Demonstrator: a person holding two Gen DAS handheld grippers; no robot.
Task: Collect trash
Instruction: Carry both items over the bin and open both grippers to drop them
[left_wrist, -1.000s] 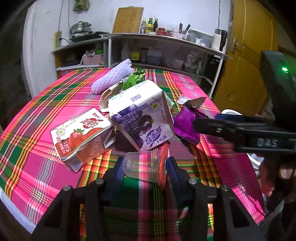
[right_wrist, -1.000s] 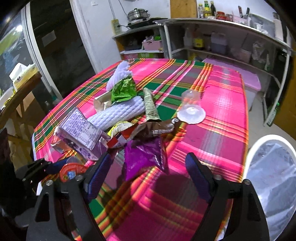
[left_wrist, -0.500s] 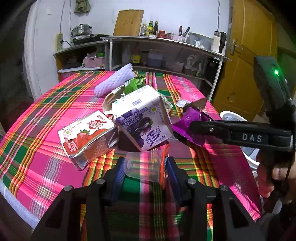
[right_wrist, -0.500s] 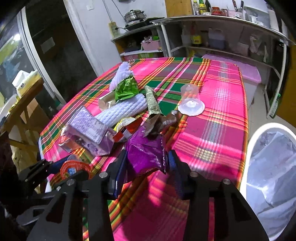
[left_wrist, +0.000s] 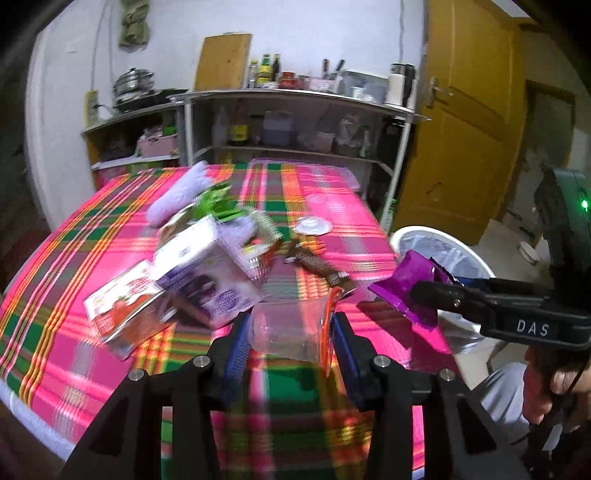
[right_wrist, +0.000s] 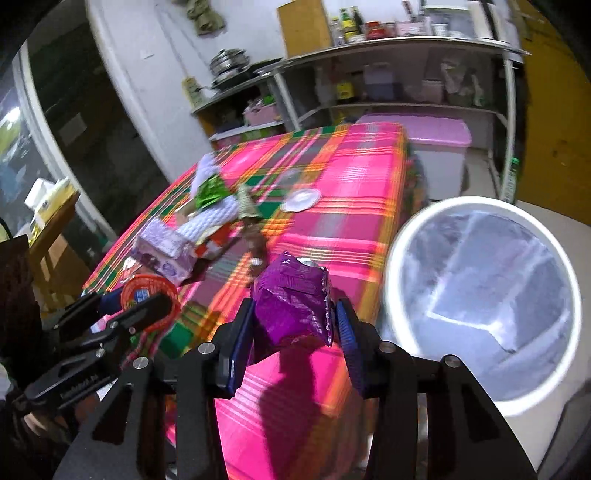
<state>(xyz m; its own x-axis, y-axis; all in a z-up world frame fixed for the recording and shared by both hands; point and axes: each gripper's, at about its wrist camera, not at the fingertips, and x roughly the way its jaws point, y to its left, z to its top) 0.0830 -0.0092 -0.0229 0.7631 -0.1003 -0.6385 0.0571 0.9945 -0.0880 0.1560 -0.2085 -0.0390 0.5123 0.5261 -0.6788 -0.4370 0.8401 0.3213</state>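
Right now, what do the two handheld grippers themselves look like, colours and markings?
Both are black, angular frames with silver screws and blue finger pads. The right gripper, seen side-on, carries white "DAS" lettering and a dark green block with a lit green LED; a bare hand grips it. The left gripper looks alike.

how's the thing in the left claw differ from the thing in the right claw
The clear plastic cup is see-through and stiff, lying sideways; the purple wrapper is opaque, crinkled foil. The cup, in the left claw, is above the tablecloth; the wrapper, in the right claw, is nearer the white bin. Both are gripped.
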